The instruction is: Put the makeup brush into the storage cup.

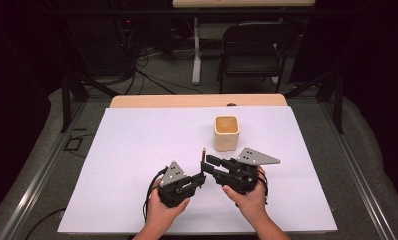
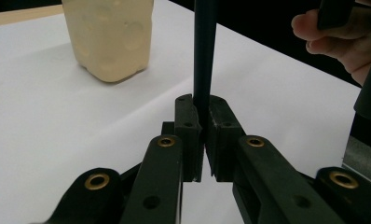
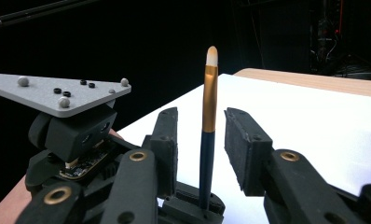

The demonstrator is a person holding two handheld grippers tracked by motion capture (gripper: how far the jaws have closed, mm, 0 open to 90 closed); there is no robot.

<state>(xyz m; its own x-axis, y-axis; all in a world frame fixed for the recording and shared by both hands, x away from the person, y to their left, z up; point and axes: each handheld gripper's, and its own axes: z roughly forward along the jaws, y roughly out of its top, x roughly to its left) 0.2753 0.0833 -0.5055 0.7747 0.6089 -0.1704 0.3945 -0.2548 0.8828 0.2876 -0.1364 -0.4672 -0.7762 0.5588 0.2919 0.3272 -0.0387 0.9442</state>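
A slim paintbrush with a dark handle, gold ferrule and pale tip stands upright. My left gripper is shut on the lower handle of the brush. My right gripper is open, with its pads on either side of the brush and a gap at each side. In the high view both grippers meet near the front middle of the white sheet: the left gripper, the right gripper, and the brush rising between them. A cream square cup stands just behind them.
The white sheet covers most of the wooden table. The cream cup looms at the upper left of the left gripper view. A black folding chair and cables sit beyond the table's far edge.
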